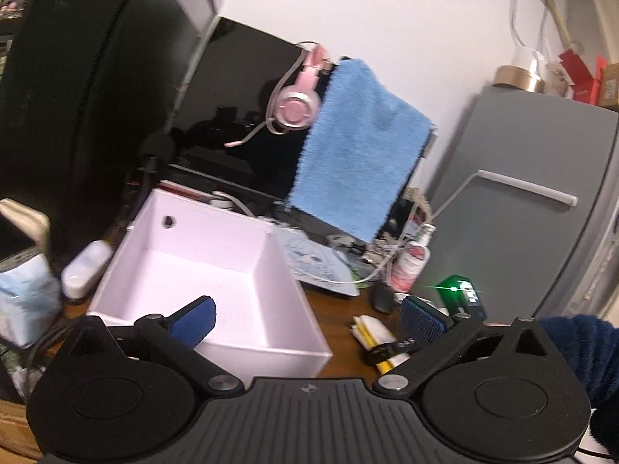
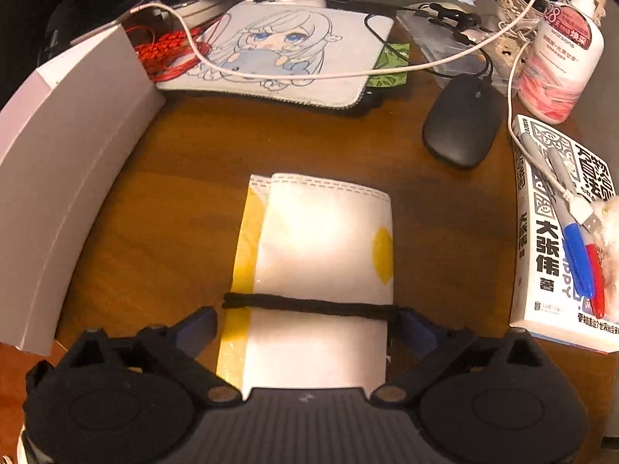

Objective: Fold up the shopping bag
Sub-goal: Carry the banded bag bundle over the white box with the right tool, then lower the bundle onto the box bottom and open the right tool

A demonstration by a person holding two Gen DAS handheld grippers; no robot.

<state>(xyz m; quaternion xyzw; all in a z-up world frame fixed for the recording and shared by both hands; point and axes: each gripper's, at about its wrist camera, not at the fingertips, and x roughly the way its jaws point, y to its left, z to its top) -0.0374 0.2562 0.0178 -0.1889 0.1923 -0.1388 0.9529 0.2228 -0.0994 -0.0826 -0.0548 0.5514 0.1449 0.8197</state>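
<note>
The shopping bag (image 2: 321, 255) lies folded into a narrow white and yellow packet on the wooden desk (image 2: 154, 201), with a black band (image 2: 309, 305) across its near half. My right gripper (image 2: 307, 324) points down over it, open, one blue pad on each side of the packet at the band. The right pad stands close to the bag's edge; the left one is clear of it. In the left wrist view the packet (image 1: 373, 332) shows small at lower right. My left gripper (image 1: 307, 309) is open and holds nothing, near the front of a white box (image 1: 247, 344).
The white box's wall (image 2: 58, 193) stands left of the bag. A black mouse (image 2: 460, 120), a printed mouse pad (image 2: 278, 50), a lotion bottle (image 2: 561, 58) and a book with pens (image 2: 549, 255) lie around it. A blue towel (image 1: 359, 147) hangs on a monitor behind.
</note>
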